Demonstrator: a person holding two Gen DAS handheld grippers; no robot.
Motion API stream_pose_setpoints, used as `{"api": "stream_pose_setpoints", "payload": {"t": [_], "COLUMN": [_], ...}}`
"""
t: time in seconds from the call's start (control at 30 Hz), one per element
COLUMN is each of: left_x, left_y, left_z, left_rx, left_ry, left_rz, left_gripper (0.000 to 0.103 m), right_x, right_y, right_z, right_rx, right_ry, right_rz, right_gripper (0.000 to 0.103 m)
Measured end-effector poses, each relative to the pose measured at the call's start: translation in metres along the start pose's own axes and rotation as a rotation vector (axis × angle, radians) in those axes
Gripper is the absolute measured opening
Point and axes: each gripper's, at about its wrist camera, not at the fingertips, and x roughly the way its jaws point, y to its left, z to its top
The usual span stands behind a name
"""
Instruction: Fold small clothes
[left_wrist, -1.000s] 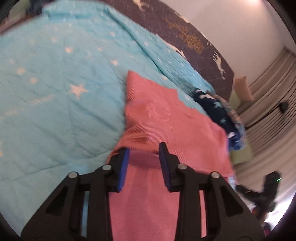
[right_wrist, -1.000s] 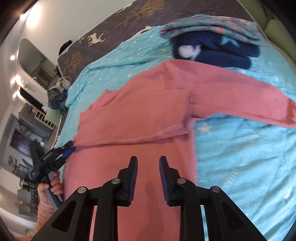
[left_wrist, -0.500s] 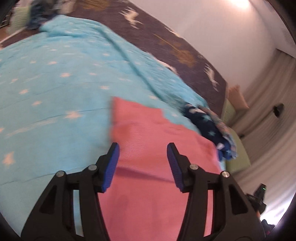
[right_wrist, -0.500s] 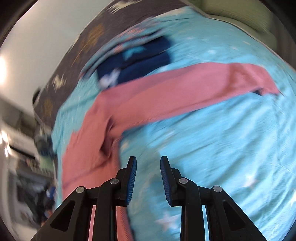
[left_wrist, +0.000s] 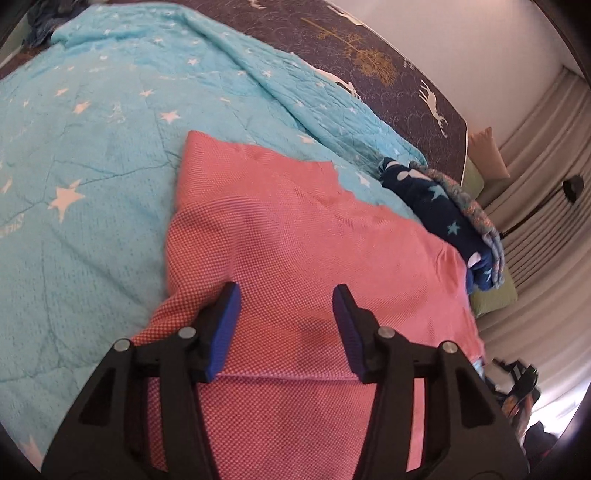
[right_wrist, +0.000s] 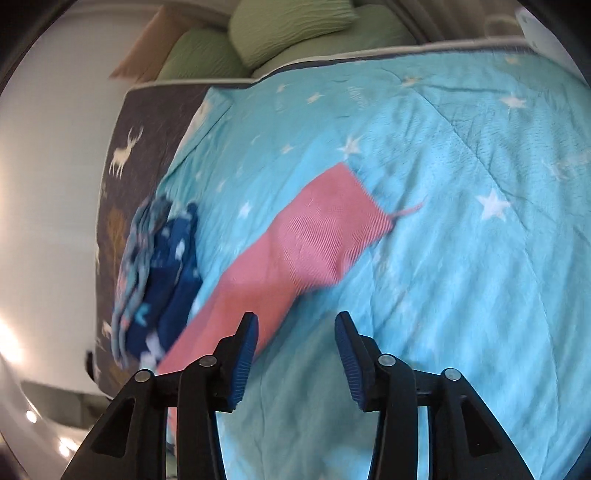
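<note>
The left gripper (left_wrist: 284, 325) hangs over the body of the pink sweater (left_wrist: 295, 236), its jaws spread apart after just opening; the knit lies flat under and between the blue pads (left_wrist: 225, 328), but the pads do not press on it. A folded edge of the sweater crosses just behind the fingertips, close to the camera, and the rest of the garment runs ahead of the claw to a squared end on the turquoise star blanket (left_wrist: 92, 166). To the right of the claw and farther off, a folded pile of dark blue star-print clothes (left_wrist: 443, 206) sits beside the sweater's right edge. Beyond that lies the dark bedspread with deer and trees (left_wrist: 369, 55).

The right gripper (right_wrist: 295, 343) is also spread, its jaws just opened, with only blanket between the pads. The sweater's sleeve (right_wrist: 306, 229) lies ahead and to the left of this claw, running diagonally from beside the left fingertip away to its cuff, flat on the blanket (right_wrist: 461, 258). The dark blue pile (right_wrist: 162, 266) lies left of the sleeve. Farthest off, green pillows (right_wrist: 288, 33) rest past the bed's end.
</note>
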Motion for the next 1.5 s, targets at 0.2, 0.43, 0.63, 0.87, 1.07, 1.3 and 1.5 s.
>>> {"api": "stream_pose_setpoints", "payload": {"t": [0.2,0.43,0.63,0.87,1.07,1.3,1.5], "left_x": [0.006,0.005,0.004,0.001,-0.002,-0.005,-0.016], "left_y": [-0.016,-0.016,-0.013,-0.008,-0.003,0.003,-0.004], "left_z": [-0.003,-0.004,-0.005,-0.004,-0.004,-0.004,-0.003], "left_rx": [0.103,0.109,0.097,0.073,0.05,0.021,-0.015], "left_ry": [0.011,0.008,-0.001,-0.011,-0.02,-0.03,-0.012], "left_rz": [0.031,0.033,0.015,-0.017,-0.047,-0.088,-0.147], "left_gripper": [0.076,0.077,0.077,0.077,0.077,0.077,0.077], "right_x": [0.024,0.04,0.021,-0.032,-0.001,0.044,0.03], "right_y": [-0.014,-0.019,0.021,0.177,0.286,0.267,0.223], "right_z": [0.021,0.047,0.051,-0.019,-0.19,-0.302,-0.233], "right_rx": [0.151,0.308,0.104,-0.469,-0.999,-1.246,-1.045], "right_ry": [-0.003,-0.084,-0.11,-0.212,-0.001,0.369,0.231], "right_rz": [0.128,0.233,0.198,0.176,0.236,0.215,0.062], "right_gripper": [0.062,0.026,0.005,0.007,0.027,0.047,0.052]}}
